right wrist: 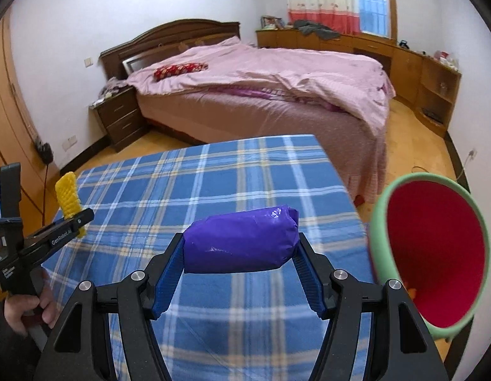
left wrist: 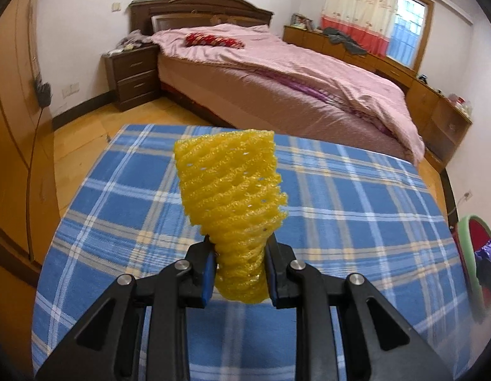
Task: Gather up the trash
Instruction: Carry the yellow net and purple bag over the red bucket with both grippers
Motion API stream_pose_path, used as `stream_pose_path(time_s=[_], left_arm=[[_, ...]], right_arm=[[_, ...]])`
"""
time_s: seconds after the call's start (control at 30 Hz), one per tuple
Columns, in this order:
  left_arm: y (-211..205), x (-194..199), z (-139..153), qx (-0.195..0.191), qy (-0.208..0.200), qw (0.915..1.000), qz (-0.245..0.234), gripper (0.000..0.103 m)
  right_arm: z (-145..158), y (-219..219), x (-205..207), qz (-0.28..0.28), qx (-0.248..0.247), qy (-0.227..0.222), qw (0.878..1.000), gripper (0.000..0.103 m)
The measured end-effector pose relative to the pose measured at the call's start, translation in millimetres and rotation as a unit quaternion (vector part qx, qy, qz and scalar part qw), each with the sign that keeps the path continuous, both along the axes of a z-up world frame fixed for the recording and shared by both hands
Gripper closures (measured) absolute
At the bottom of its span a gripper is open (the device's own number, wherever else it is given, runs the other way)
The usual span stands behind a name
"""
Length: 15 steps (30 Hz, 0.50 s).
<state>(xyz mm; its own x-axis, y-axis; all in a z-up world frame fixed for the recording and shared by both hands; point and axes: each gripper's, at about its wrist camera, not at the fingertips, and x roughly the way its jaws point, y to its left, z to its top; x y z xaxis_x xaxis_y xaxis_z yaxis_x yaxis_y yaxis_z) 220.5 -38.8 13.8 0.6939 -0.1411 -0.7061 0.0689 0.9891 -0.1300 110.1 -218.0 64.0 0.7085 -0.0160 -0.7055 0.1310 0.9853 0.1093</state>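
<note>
My left gripper [left wrist: 239, 247] is shut on a yellow foam fruit net [left wrist: 232, 190] and holds it upright above the blue plaid tablecloth [left wrist: 356, 209]. From the right wrist view the left gripper [right wrist: 77, 219] and the net [right wrist: 68, 197] show at the far left. My right gripper [right wrist: 240, 241] is shut on a purple plastic packet [right wrist: 242, 241], held crosswise above the table [right wrist: 213, 174]. A green bin with a red inside [right wrist: 435, 254] stands just right of the table; its rim also shows in the left wrist view [left wrist: 470, 231].
A bed with a pink cover [right wrist: 277, 76] stands beyond the table. A dark nightstand [right wrist: 118, 117] is left of the bed. Wooden cabinets [right wrist: 420, 70] line the right wall under a curtained window. Wooden floor surrounds the table.
</note>
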Motion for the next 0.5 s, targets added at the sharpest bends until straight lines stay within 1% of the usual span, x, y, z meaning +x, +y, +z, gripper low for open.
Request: stream_pose_path(time_s=[0.1, 0.27, 0.5], left_arm=[[-11, -8, 10, 0.003, -0.007, 0.9998, -0.019, 0.078], [-30, -23, 22, -0.003, -0.004, 0.9986, -0.052, 0.078], [-70, -50, 40, -0.011, -0.002, 0.9942, -0.107, 0.078]], right_arm=[[7, -10, -12, -0.013, -0.001, -0.008, 1.000, 0.035], [16, -28, -32, -0.035, 0.000, -0.020, 0.999, 0.035], [23, -58, -60, -0.067, 0.007, -0.033, 0.997, 0.035]])
